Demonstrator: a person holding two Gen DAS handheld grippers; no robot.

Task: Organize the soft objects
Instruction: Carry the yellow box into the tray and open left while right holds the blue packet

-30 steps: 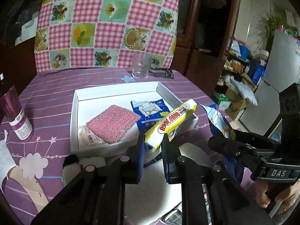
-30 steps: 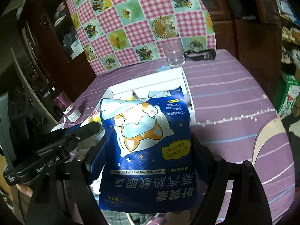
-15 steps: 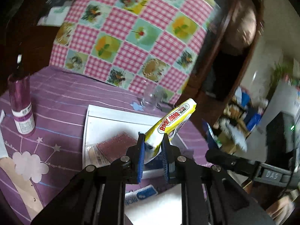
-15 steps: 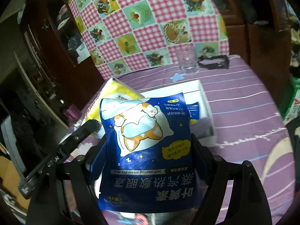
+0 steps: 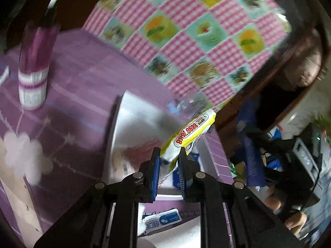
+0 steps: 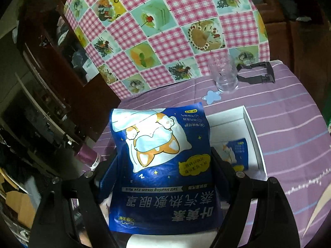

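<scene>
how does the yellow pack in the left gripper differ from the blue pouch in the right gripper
The yellow pack is narrow with red digits, pinched at its lower end by the left gripper. The blue pouch is wide and flat with a cartoon corgi, spanning the right gripper. Both are soft packs held above the white box.

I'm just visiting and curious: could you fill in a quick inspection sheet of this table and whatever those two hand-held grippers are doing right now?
Surface: purple tablecloth, striped, with a white box on it.
Job's things: yellow packet and blue eye-mask pouch held up; a second blue pouch lies in the box.
Clutter: clear glass, purple bottle, small white-and-blue packet.
Grippers: left hand-held gripper clamps the yellow packet; right hand-held gripper holds the pouch.
Cables: nothing seen.
Surroundings: pink checked cloth, dark wooden cabinets.
</scene>
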